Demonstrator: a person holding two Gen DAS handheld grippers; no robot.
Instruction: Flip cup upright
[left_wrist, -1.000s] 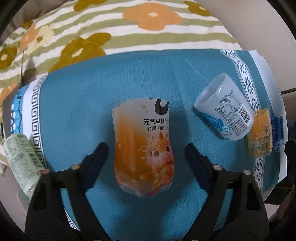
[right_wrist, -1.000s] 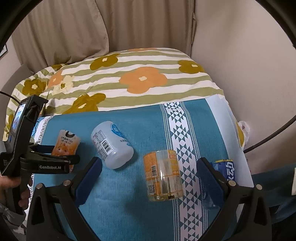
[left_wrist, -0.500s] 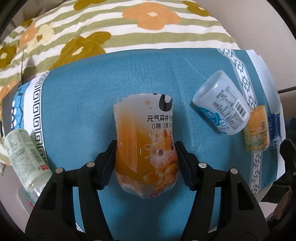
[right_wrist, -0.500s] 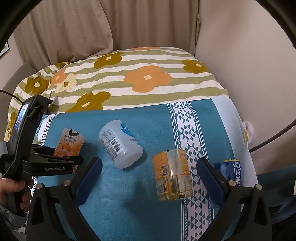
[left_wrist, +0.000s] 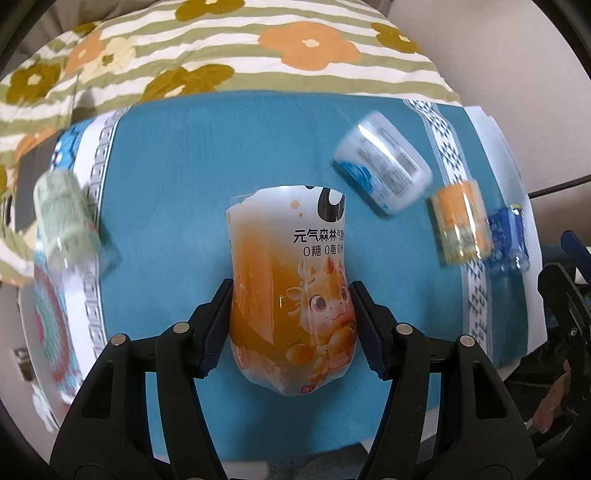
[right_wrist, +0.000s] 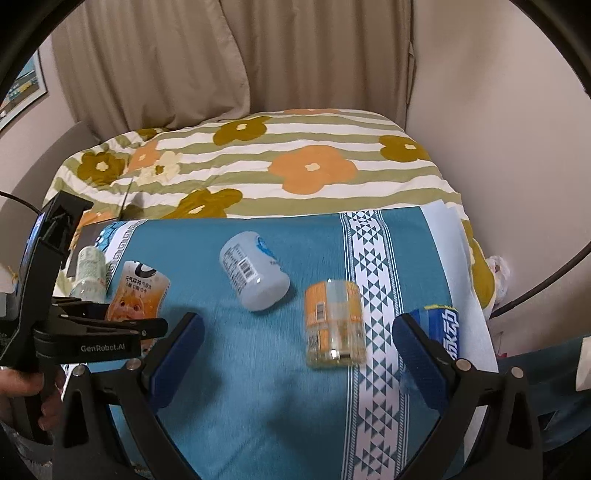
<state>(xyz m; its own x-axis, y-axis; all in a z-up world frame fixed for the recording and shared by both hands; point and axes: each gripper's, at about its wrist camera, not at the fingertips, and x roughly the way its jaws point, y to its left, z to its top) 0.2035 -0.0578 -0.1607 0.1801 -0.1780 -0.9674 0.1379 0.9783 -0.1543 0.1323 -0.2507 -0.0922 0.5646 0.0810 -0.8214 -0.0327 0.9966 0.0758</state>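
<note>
Cup (left_wrist: 291, 291) on its side near the counter's (left_wrist: 177, 184) left edge, left gripper (left_wrist: 291, 325) clamped on its lower body. Lift clear, rotate slowly, set base down flat. Thin wall probably dents, so squeeze lightly. Right gripper (right_wrist: 295, 354) open, empty, over the orange jar (right_wrist: 334, 325).

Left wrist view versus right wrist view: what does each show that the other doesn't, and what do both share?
Only the left wrist view shows the left gripper clamped on both sides of the orange cup, with its cartoon label close up. Only the right wrist view shows the curtain, the wall, and the open right gripper holding nothing. Both show the white cup, the yellow cup, the green cup, the blue cup and the blue cloth.
</note>
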